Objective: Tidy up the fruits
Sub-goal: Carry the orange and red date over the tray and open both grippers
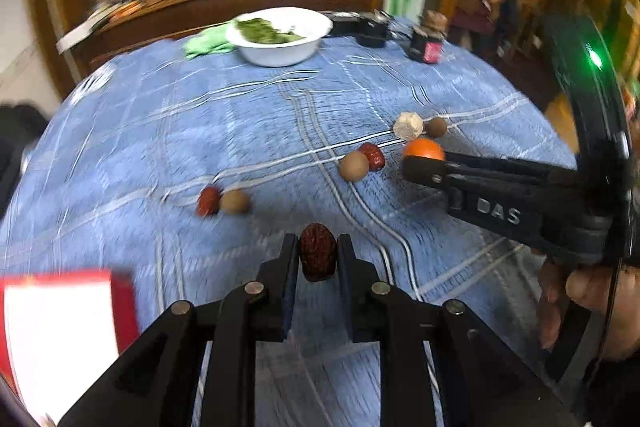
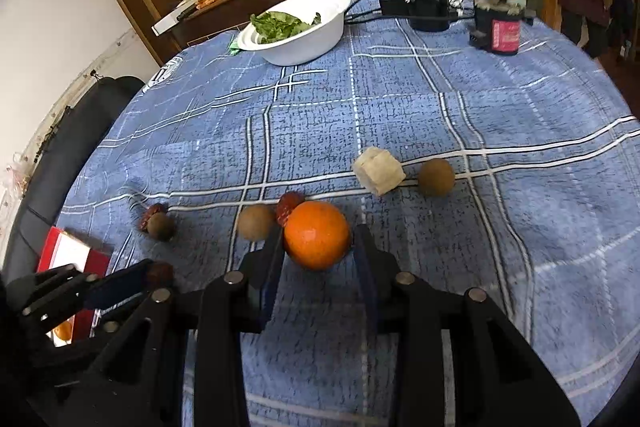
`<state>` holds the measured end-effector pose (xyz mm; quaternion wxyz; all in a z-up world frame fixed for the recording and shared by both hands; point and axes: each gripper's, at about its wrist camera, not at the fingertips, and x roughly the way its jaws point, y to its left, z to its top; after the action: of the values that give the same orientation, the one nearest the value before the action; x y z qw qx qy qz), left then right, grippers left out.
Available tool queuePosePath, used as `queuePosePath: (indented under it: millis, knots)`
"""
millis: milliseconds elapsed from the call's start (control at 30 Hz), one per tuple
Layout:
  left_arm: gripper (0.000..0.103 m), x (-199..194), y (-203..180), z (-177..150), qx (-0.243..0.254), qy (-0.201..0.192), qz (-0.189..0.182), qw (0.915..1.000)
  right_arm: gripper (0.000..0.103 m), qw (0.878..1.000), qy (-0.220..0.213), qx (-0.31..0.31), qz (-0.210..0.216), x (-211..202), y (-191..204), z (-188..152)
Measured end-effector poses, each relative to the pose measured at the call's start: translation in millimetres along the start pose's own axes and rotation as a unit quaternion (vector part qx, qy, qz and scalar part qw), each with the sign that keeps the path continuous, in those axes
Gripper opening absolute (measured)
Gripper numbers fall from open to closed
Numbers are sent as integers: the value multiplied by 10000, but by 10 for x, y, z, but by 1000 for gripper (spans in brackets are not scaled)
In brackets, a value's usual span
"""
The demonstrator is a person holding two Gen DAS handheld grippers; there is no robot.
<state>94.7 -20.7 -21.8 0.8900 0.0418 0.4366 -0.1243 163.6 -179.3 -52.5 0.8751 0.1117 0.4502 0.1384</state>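
With the left tongs (image 1: 318, 257) pinched on a red date (image 1: 318, 255) at six o'clock and the right tongs (image 2: 318, 247) clamping the orange (image 2: 317, 235) above the counter (image 2: 520, 227), either rounded fruit could slip out.

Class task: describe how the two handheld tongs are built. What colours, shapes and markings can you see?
Both tongs, left and right, are black, with angular linkage arms joined by round silver pins and flat dark-blue pads. The right one carries white "DAS" lettering and a green light.
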Motion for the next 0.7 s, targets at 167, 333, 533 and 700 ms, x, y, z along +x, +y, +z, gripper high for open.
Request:
queuePosePath:
  millis: [167, 333, 533, 700]
  knots:
    - [17, -342, 7, -217, -398, -237, -114, 9989, 37, 9995, -198, -224, -98, -431, 122, -209]
    - [17, -674, 39, -424, -633, -481, -170, 9967, 37, 9983, -396, -385, -159, -829, 237, -476]
    - [17, -926, 198, -699, -944, -616, -33, 9936, 37, 9964, -597, -599, -56, -1138, 487, -720]
    - [17, -1043, 450, -968, -1365, -575, 323, 9884, 37, 9952, -561, -779, 198, -1200, 754, -896]
